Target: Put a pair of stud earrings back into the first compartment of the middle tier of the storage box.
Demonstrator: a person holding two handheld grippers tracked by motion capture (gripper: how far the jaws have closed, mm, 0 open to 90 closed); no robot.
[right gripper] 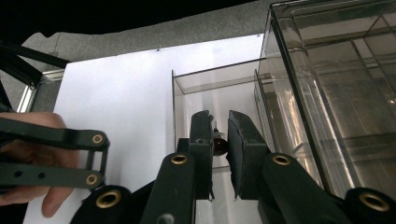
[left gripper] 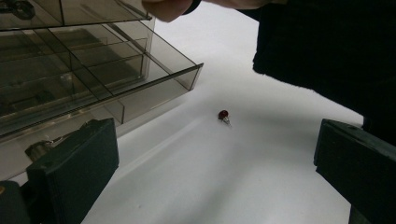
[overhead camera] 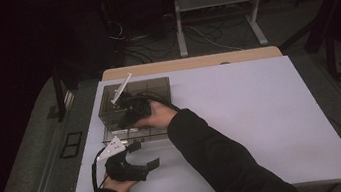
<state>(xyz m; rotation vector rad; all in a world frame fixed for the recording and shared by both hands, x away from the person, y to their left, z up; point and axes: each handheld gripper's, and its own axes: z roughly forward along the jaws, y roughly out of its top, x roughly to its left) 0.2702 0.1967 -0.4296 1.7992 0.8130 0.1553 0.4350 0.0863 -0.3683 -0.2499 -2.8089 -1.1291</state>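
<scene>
Two tools are in use at the white desk [overhead camera: 262,113]. The right tool [right gripper: 219,140] is clenched on a small red bulb [right gripper: 218,145], holding it over the pulled-out drawer [right gripper: 205,93] of a clear plastic drawer box [overhead camera: 135,108]. The left tool [overhead camera: 136,156] rests released on the desk just beside the box. A second red bulb [left gripper: 223,115] lies on the desk between its jaws.

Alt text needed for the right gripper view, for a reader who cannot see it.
The right gripper has its two black fingers shut on a small dark red bead, above the pulled-out open drawer of a smoky clear plastic organizer. The white table lies to the left, with the left gripper at the frame's edge.
</scene>
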